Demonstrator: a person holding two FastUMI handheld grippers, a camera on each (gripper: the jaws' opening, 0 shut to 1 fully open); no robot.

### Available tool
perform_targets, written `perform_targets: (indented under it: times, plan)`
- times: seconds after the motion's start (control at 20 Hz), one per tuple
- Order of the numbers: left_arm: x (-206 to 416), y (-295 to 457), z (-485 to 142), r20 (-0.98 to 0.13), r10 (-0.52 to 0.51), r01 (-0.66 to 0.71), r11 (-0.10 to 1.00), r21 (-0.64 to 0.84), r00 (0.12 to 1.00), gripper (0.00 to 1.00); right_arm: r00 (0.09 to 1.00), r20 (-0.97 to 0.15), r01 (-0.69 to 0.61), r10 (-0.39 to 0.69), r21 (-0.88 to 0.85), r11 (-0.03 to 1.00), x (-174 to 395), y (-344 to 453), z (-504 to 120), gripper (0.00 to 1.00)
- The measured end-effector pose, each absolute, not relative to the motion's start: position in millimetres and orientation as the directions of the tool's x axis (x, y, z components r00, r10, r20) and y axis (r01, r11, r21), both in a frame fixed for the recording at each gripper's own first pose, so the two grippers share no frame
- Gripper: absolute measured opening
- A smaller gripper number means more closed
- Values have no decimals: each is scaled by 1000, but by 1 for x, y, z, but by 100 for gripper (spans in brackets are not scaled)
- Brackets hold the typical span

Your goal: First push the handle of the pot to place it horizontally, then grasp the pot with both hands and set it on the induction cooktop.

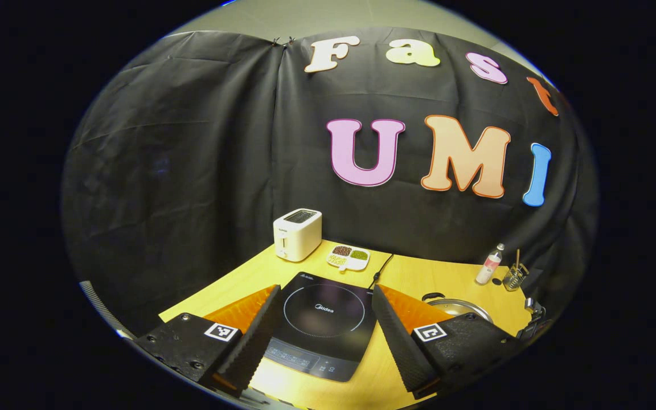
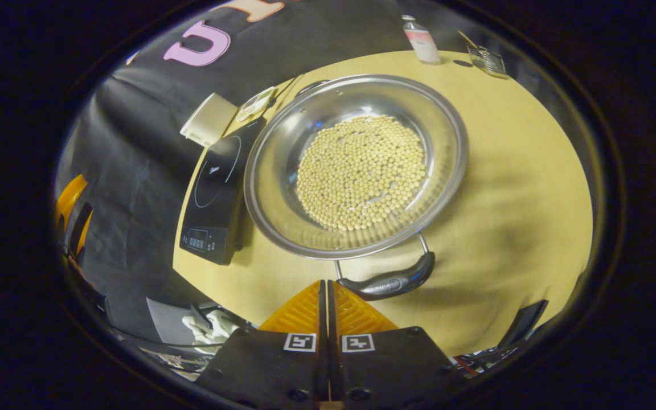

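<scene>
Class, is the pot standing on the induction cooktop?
No: the pot stands on the table beside the induction cooktop.

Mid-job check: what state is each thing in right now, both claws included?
Left claw: open, above the cooktop.
Right claw: shut, empty, just short of the near handle.
Pot: on the table beside the cooktop, holding beans.
Near handle: untouched.
Induction cooktop: bare.
Toaster: slots empty.
Bottle: upright, capped.

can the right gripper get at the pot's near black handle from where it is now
Probably yes: the right gripper, fingers shut, sits just short of the black curved handle of the steel pot of beans, with only bare yellow table between.
</scene>
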State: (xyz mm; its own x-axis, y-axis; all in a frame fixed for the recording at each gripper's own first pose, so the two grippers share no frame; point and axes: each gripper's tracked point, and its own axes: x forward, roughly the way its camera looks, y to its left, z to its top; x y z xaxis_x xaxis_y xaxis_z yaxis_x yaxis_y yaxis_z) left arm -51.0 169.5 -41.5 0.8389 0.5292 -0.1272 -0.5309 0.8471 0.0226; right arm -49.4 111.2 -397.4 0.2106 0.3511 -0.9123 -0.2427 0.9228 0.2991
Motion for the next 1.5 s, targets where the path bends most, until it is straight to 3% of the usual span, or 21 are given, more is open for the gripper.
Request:
perform_targets:
  times: [0.4,0.5,0.55,0.65,1.4,1.5]
  plan:
    - [-45,164,-46,-142,517,-518,855,32,844,94,281,-919,-166,278,239,957,-18,62,-390,1]
    - [-44,162,-48,-146,517,-517,855,44,843,97,289,-920,-145,265,231,962,-8,54,-390,1]
    - [-43,161,-48,-147,515,-514,856,48,844,93,294,-921,-140,255,223,965,-6,50,-390,3]
    - [-38,158,-49,-151,510,-509,859,51,847,96,299,-922,-139,245,212,967,2,44,-390,0]
    - [-33,147,-70,-203,518,-515,854,74,831,94,366,-913,-134,180,139,981,73,12,-380,2]
    - [-34,146,-72,-211,521,-518,852,73,827,97,381,-907,-135,182,140,981,84,11,-376,3]
